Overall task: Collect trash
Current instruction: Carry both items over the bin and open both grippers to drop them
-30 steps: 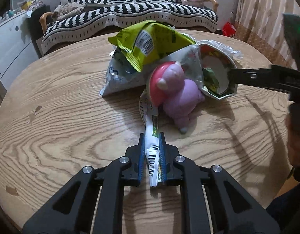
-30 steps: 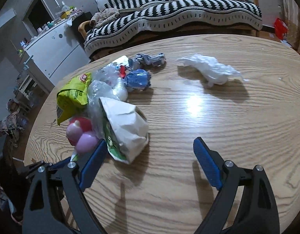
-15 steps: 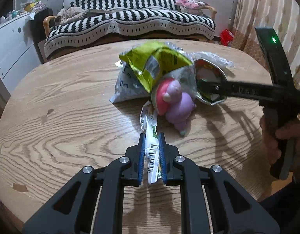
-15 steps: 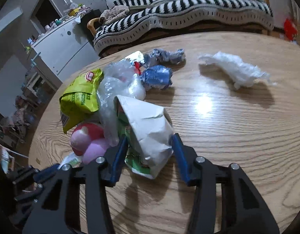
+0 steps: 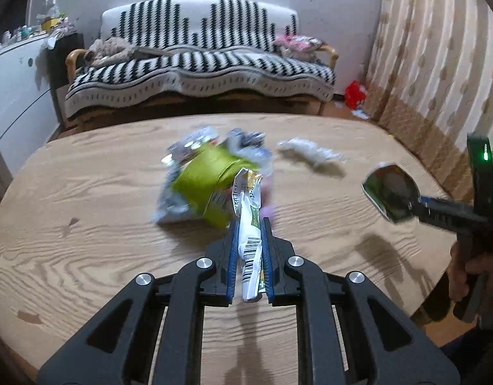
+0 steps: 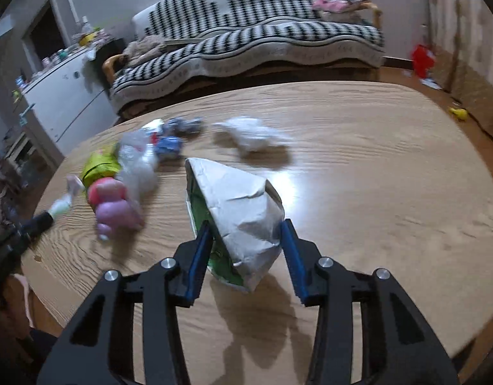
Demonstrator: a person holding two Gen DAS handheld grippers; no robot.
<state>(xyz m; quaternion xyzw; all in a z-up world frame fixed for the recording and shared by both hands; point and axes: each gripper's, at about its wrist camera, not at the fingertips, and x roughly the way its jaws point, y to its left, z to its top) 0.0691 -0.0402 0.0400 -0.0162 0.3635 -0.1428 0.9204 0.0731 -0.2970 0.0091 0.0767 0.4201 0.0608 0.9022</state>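
My left gripper (image 5: 249,224) is shut on a thin white-and-green wrapper (image 5: 250,250) with a barcode, held above the round wooden table (image 5: 86,192). My right gripper (image 6: 246,224) is shut on a crumpled silver-white pack (image 6: 243,202) with green print inside, lifted off the wood. In the left wrist view that pack (image 5: 390,192) hangs at the right, clear of the pile. The pile holds a yellow-green snack bag (image 5: 208,183), clear plastic (image 6: 137,166) and blue crumpled wrappers (image 6: 169,146). A white tissue (image 6: 252,133) lies apart behind it.
A pink and purple toy (image 6: 113,202) lies at the near side of the pile. A person's hand (image 5: 471,269) grips the right tool's handle at the table's right edge. Behind the table stand a striped sofa (image 5: 198,64) and a white cabinet (image 6: 63,96).
The right gripper closed on the crumpled pack and carried it up and to the right, out of the pile. The left gripper rose, lifting the wrapper off the table.
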